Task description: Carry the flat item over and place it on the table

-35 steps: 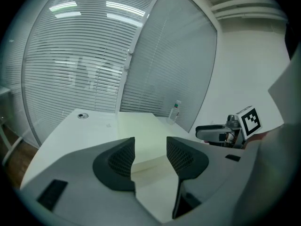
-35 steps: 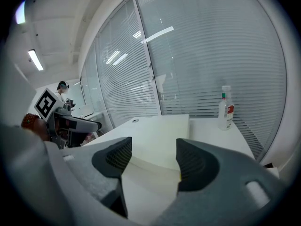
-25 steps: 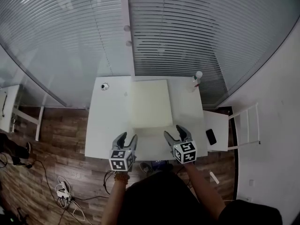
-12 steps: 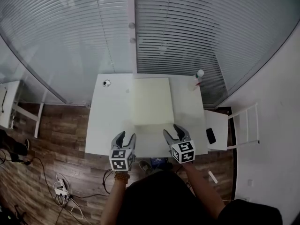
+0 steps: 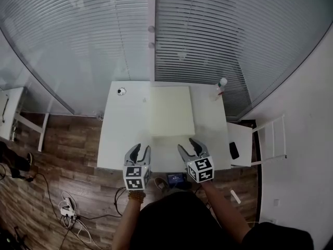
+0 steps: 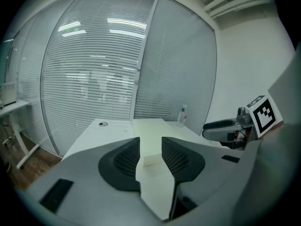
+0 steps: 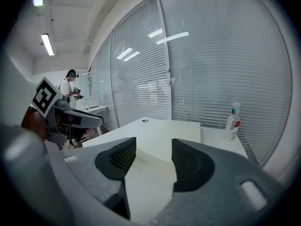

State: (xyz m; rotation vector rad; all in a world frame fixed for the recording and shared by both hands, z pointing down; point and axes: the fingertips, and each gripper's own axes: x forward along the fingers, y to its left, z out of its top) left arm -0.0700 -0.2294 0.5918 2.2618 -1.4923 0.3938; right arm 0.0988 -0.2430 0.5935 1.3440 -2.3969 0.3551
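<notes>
Drawn back toward the near edge of the worktop (image 5: pixel 122 139) over the last second are both tools, while the panel (image 5: pixel 171 111) is left where it lay.

The panel is seen flat and square to the worktop, a little right of centre. Its far end is at the far edge and its near end stops past the middle, short of the near edge. Every part of it is carried, which is judged to be why it was set so far in.

The left hand-held gripper (image 5: pixel 142 150) is held over the near edge, just left of the panel's line. Its jaws have just been closing part-way, yet a clear gap is kept and nothing is pinched. Only the panel's near end is seen through that gap, apart from the pads.

The right hand-held gripper (image 5: pixel 187 146) is held level with it, its jaws likewise narrowed from wide but standing apart and empty.

One tool is kept toward each near corner of the panel, as would be needed for a wide, flat load borne by two grips.

A bottle (image 5: pixel 219 87) is left standing at the far right corner, near the panel and untouched.

The placing is judged done, and only the withdrawal seems to be left.
</notes>
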